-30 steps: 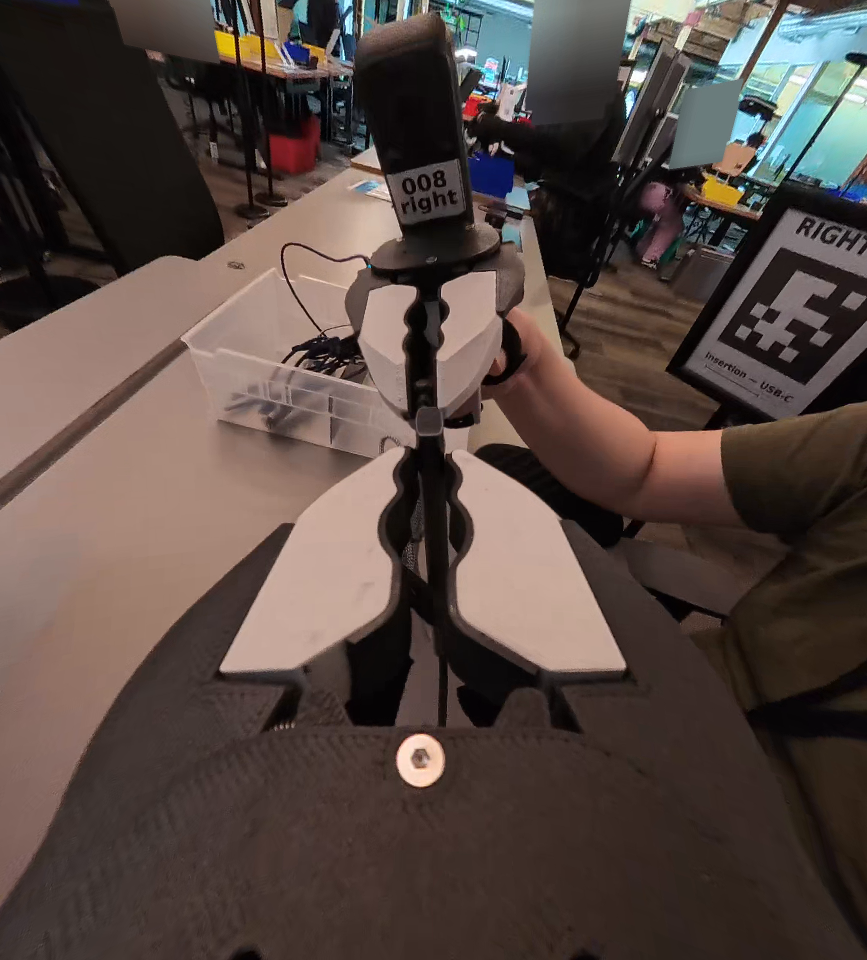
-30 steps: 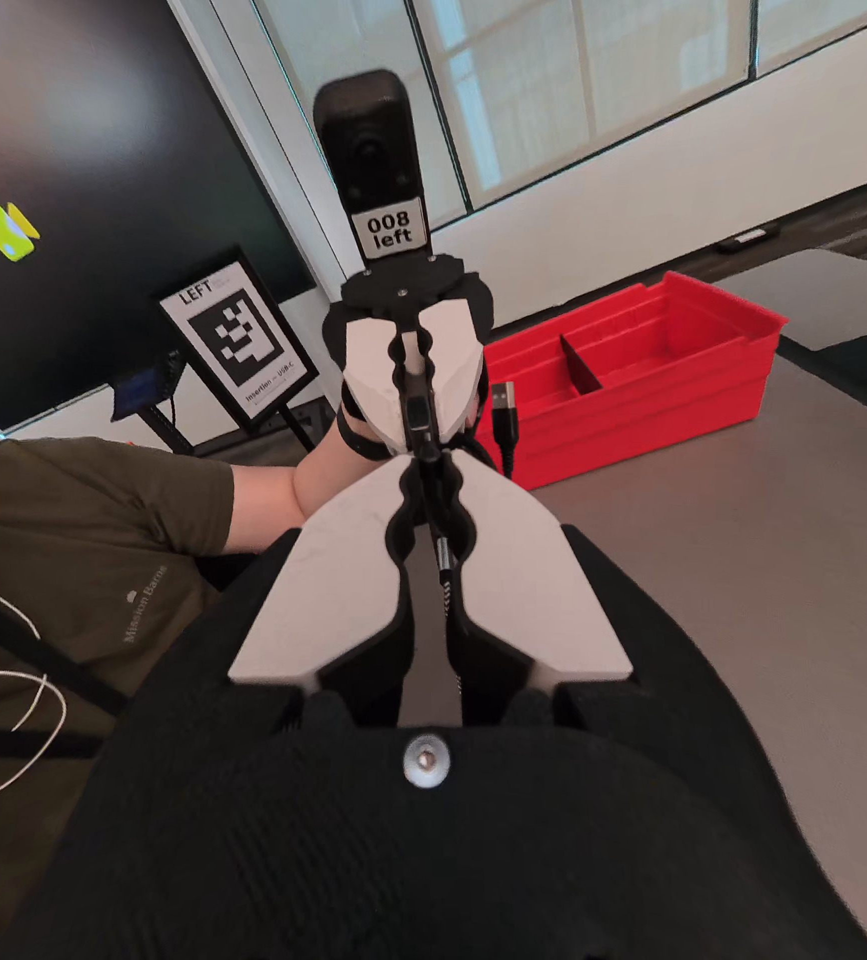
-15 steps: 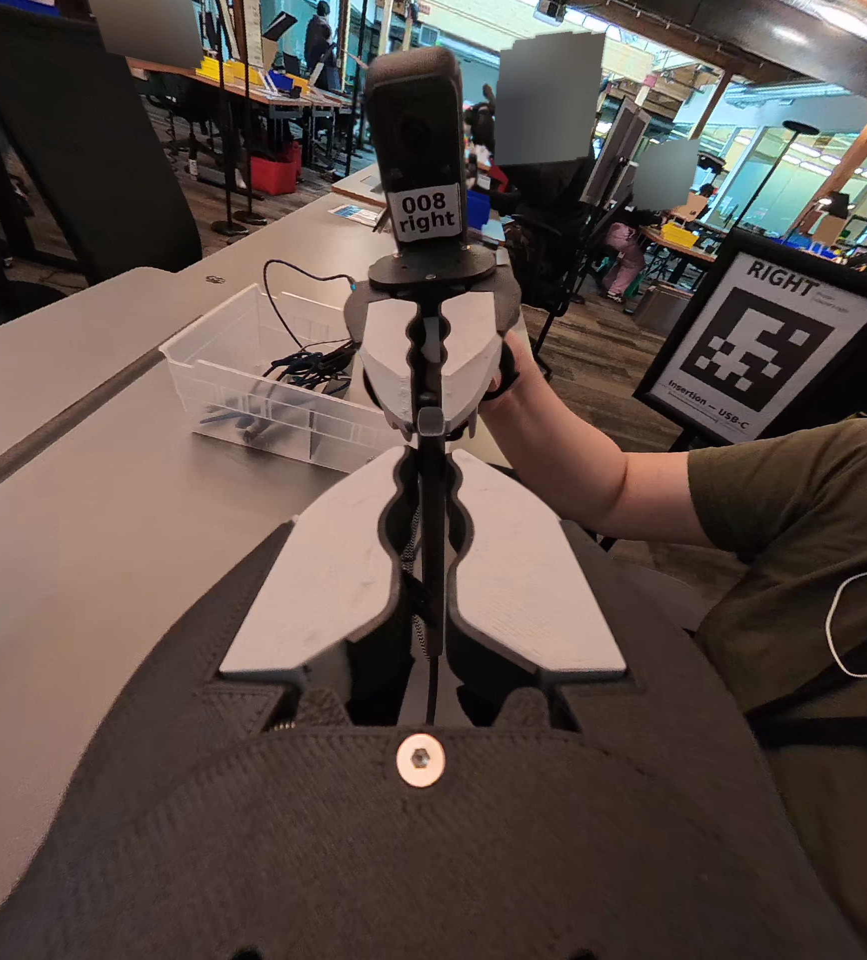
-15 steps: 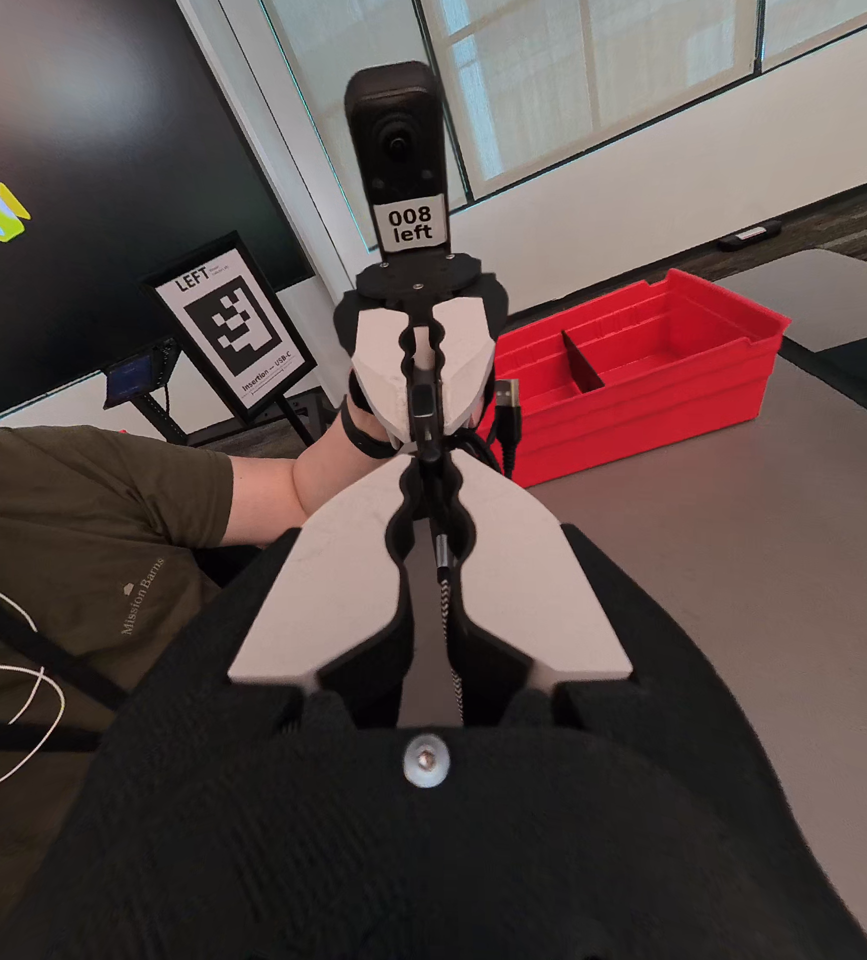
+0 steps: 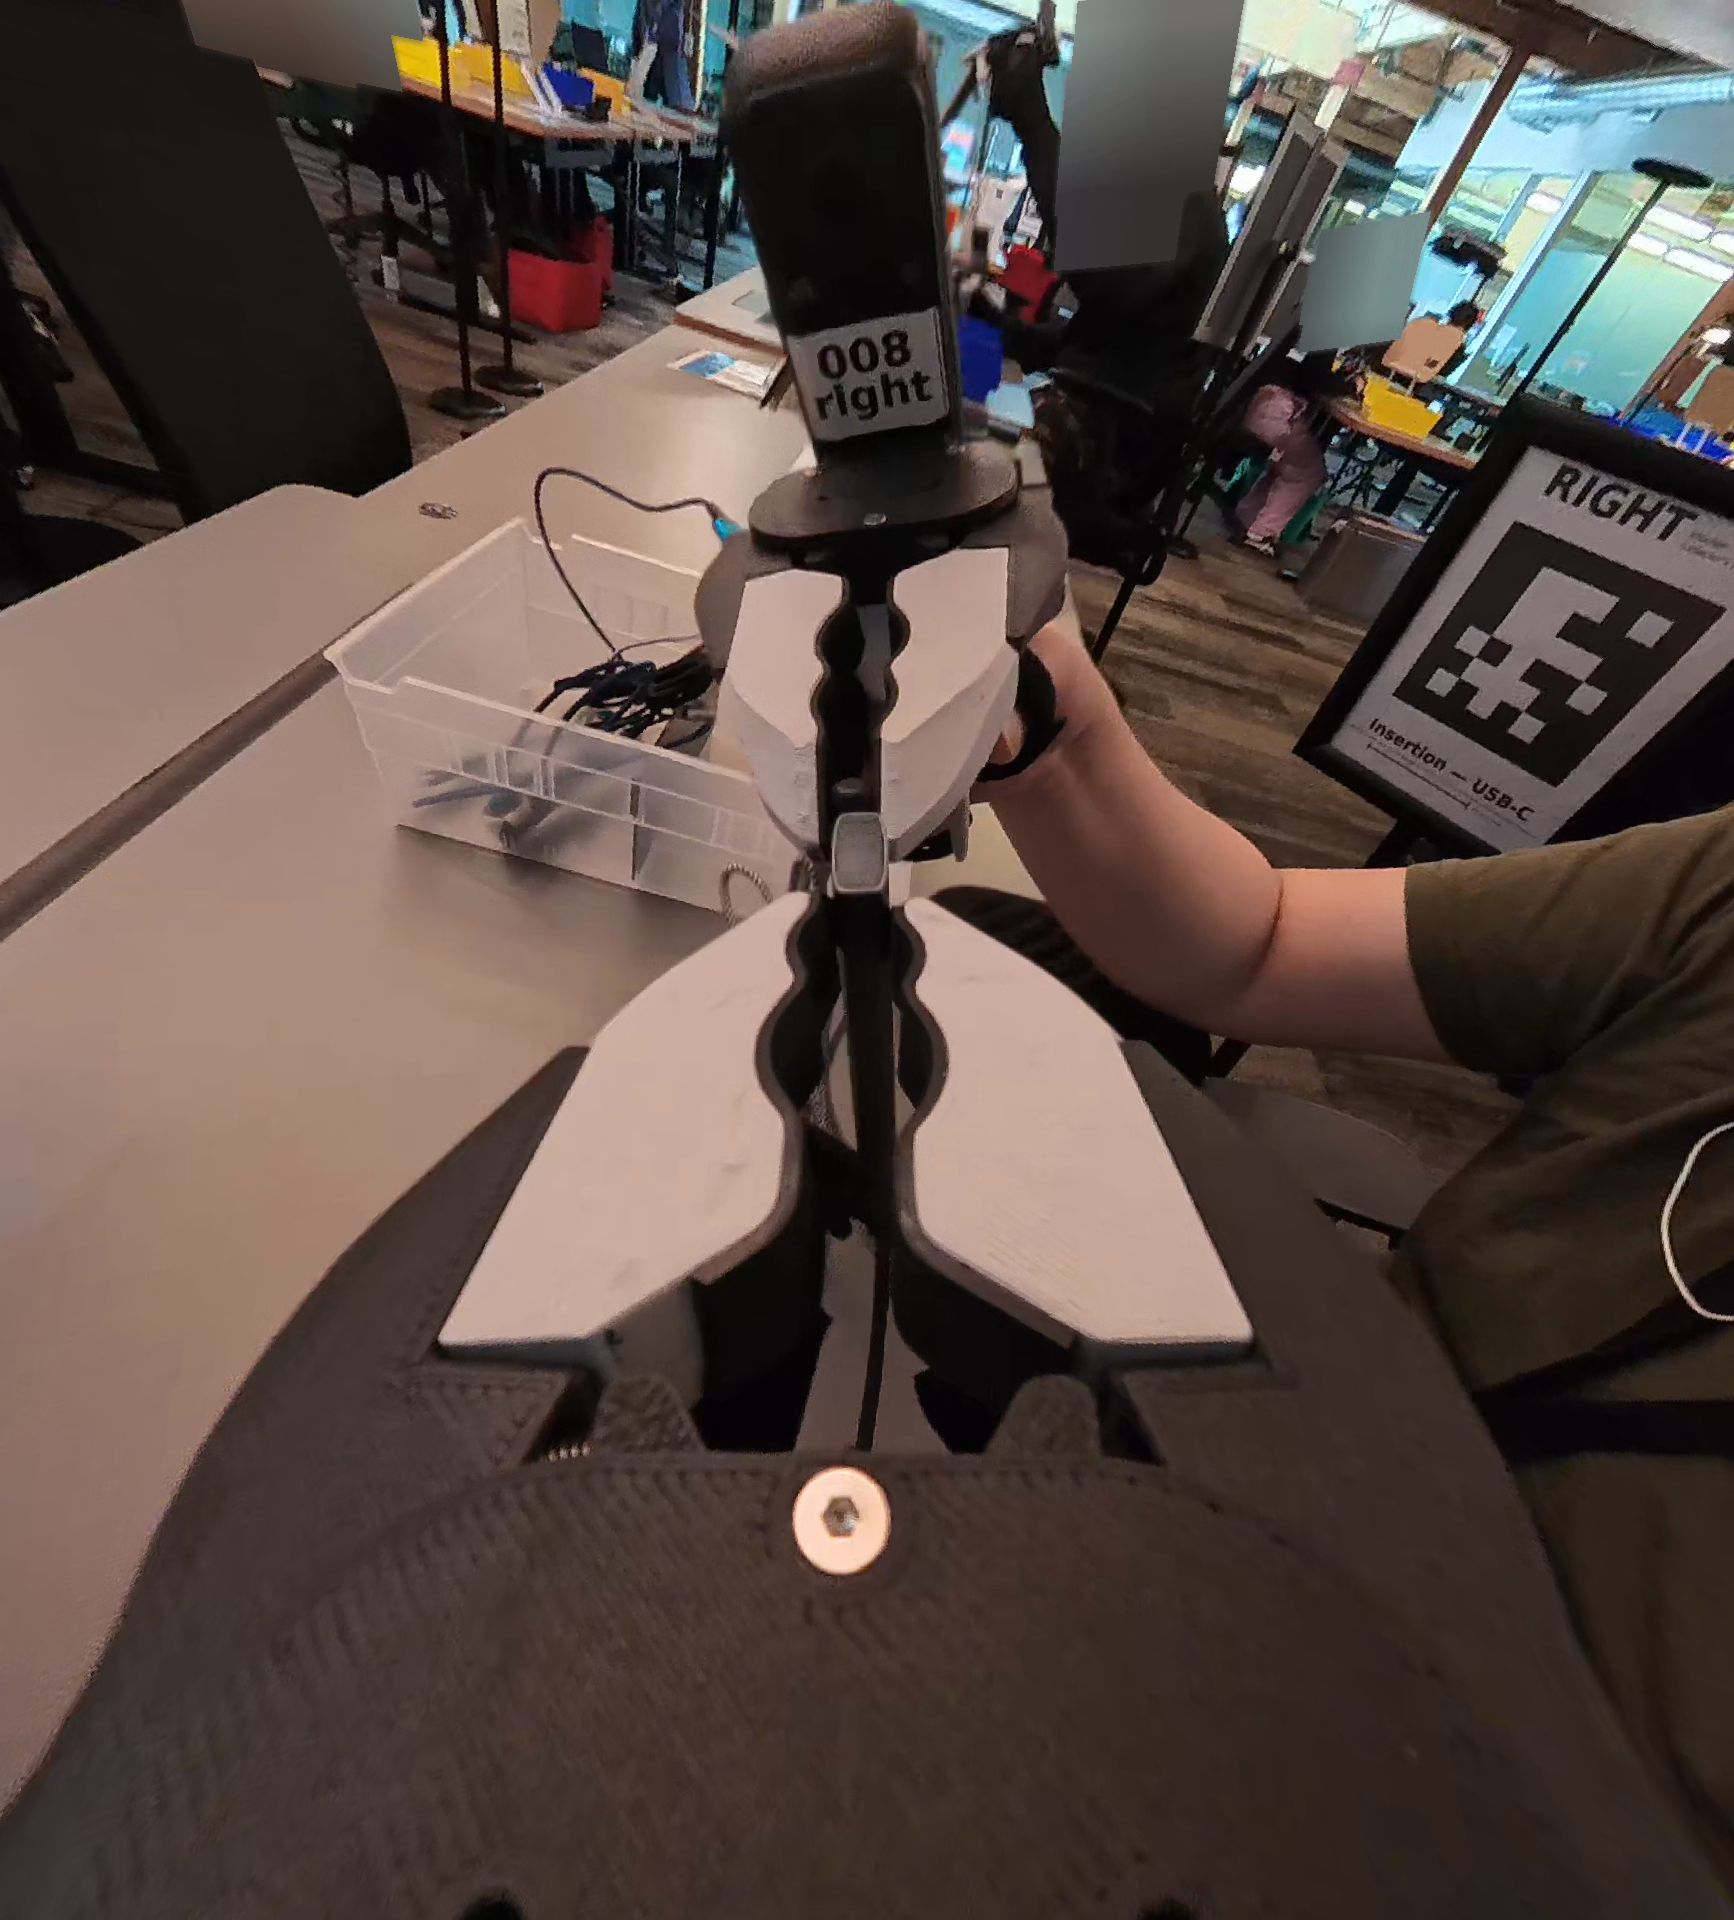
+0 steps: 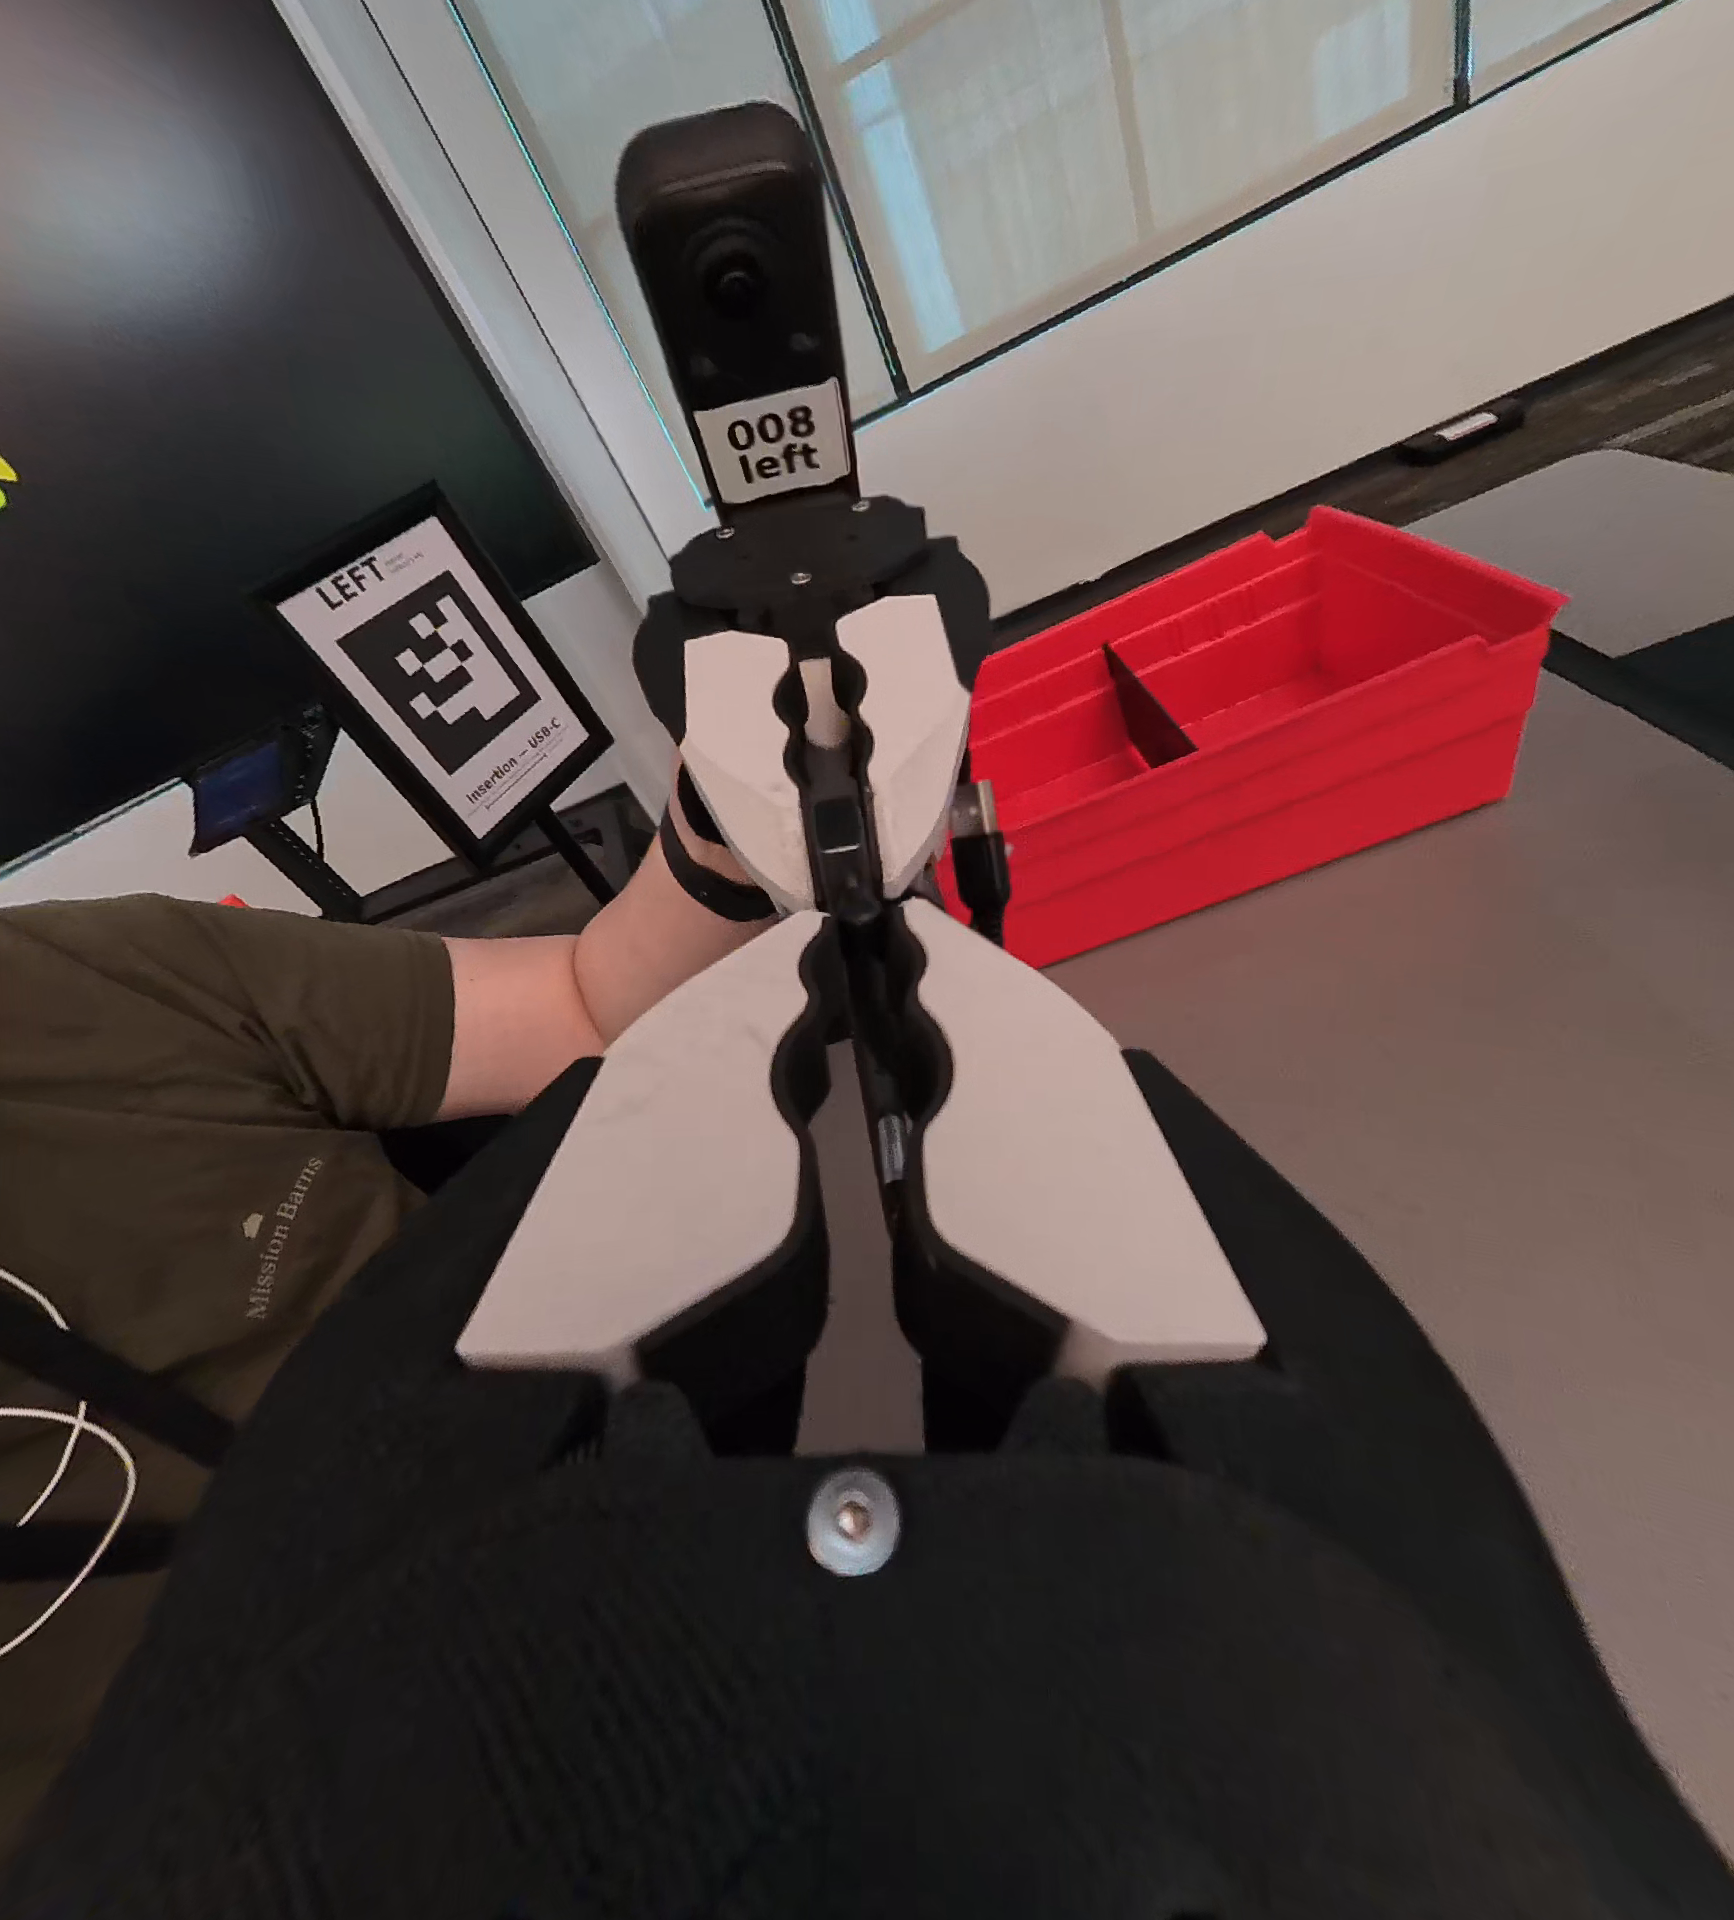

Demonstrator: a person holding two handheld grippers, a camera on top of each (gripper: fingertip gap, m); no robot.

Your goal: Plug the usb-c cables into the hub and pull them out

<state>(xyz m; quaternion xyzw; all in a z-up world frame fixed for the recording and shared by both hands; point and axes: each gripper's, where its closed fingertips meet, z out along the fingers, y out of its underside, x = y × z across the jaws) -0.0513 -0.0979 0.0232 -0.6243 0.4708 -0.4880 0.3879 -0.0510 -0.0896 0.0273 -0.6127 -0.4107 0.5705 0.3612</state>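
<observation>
My left gripper [image 5: 855, 906] is shut on a thin black hub [image 5: 868, 1091], seen edge-on between its fingers. My right gripper [image 6: 858, 920] is shut on a black USB-C cable [image 6: 884, 1101] with a braided cord and a metal collar. The two grippers face each other tip to tip above the grey table [image 5: 167, 1039]. The cable's grey plug [image 5: 858, 857] meets the hub's end [image 6: 837, 831]; how deep it sits is hidden. A USB-A plug [image 6: 977, 821] hangs beside the left gripper.
A clear bin [image 5: 406, 717] with several dark cables stands on the table behind the right gripper. A red divided bin [image 6: 1362, 748] stands behind the left gripper. Framed marker signs [image 5: 1559, 665] [image 6: 437, 675] stand off the table. The person's arms [image 5: 1154, 894] reach in. Only a small space, under 4 cm, lies between the two pairs of fingers.
Both grippers stay shut and tip to tip. The pair has only wobbled slightly; the plug and hub keep touching.
</observation>
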